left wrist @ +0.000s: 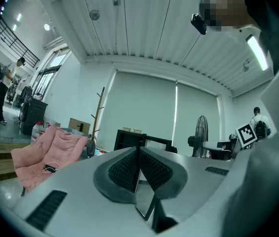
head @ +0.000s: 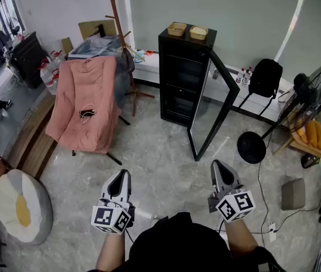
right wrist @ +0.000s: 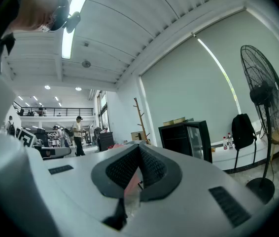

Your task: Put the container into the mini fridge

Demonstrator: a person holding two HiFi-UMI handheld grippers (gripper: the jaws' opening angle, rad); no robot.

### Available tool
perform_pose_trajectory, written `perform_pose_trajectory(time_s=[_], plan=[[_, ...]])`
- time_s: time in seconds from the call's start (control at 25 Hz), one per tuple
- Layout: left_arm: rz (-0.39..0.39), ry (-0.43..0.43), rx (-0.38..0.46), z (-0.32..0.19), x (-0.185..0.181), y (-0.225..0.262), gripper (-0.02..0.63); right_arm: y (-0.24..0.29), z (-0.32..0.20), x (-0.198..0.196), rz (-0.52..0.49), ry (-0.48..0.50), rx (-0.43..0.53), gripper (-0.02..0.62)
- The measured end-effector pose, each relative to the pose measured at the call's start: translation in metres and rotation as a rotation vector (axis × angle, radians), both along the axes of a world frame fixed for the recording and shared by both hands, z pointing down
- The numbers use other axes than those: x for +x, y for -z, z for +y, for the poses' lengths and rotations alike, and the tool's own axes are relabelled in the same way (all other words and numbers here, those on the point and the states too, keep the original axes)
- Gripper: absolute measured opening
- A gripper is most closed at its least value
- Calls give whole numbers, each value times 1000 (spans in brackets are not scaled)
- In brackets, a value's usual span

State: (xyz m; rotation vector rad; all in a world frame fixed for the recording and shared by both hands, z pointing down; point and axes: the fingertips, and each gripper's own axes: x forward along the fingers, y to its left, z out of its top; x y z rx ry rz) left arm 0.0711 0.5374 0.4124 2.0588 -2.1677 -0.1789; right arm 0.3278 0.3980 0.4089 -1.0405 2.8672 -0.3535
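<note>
Container, a shallow tan tray beside its twin, sits atop the open mini fridge at twelve o'clock in the head view; probably light and stiff, best pinched by its rim. The left gripper view shows the left gripper with jaws together, empty. The right gripper view shows the right gripper likewise.

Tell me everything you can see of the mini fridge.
The mini fridge is a tall black cabinet standing upright on the grey floor. Its glass door, black-framed, is swung wide open toward the right. Dark shelves show inside; whether anything lies on them cannot be made out. Two tan containers sit side by side on its top.
</note>
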Motion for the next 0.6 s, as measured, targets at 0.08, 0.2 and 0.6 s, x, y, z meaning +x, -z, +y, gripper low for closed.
perform_pose_trajectory(time_s=[0.08, 0.2, 0.6], plan=[[4, 9, -3, 5, -5, 1, 37, -2, 5, -8, 2, 11, -4, 29], [12, 16, -5, 8, -9, 0, 37, -1, 9, -15, 13, 18, -1, 29], [49, 4, 10, 13, -10, -2, 37, -2, 17, -17, 53, 17, 3, 29]])
